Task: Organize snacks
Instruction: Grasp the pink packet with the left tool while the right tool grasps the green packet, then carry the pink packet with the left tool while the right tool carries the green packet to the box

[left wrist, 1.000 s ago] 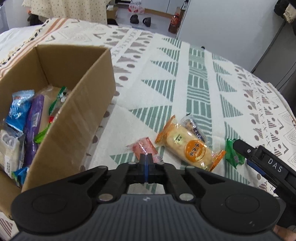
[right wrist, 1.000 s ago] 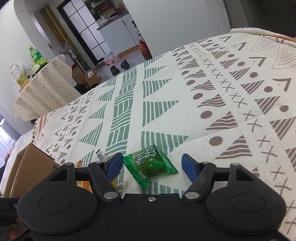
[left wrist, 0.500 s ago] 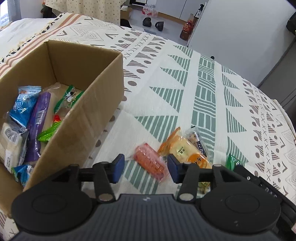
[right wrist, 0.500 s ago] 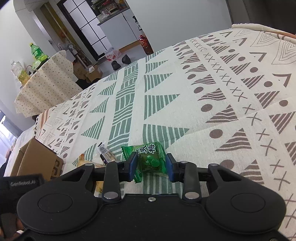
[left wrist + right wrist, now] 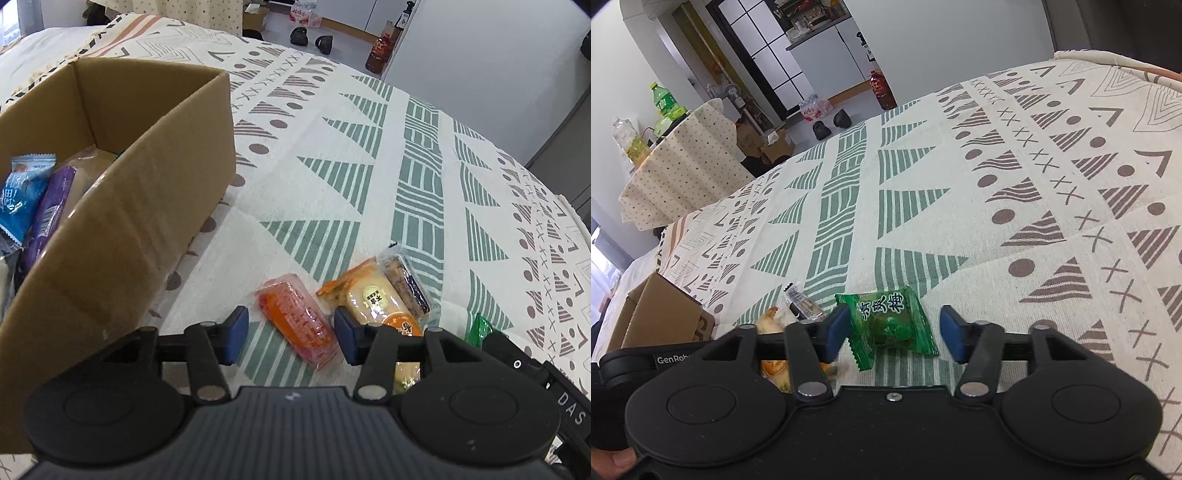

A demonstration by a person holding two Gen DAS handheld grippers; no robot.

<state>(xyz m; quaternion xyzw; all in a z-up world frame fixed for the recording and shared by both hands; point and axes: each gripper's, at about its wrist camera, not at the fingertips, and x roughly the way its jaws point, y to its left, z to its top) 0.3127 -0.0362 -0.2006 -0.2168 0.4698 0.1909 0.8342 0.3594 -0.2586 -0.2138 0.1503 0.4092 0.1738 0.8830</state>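
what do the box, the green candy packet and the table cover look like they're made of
Box: brown corrugated cardboard, matte; the wall shows faint ribbing and a raw cut edge.
Green candy packet: thin glossy plastic film, seemingly translucent, with serrated sealed ends.
Table cover: looks like woven cotton or linen, matte; coarse weave, printed pattern, soft creases.

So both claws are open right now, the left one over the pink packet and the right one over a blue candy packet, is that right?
Nearly. The right claw is over a green candy packet, not a blue one, as the right wrist view shows. Both claws are open, and the left claw is over the pink packet.
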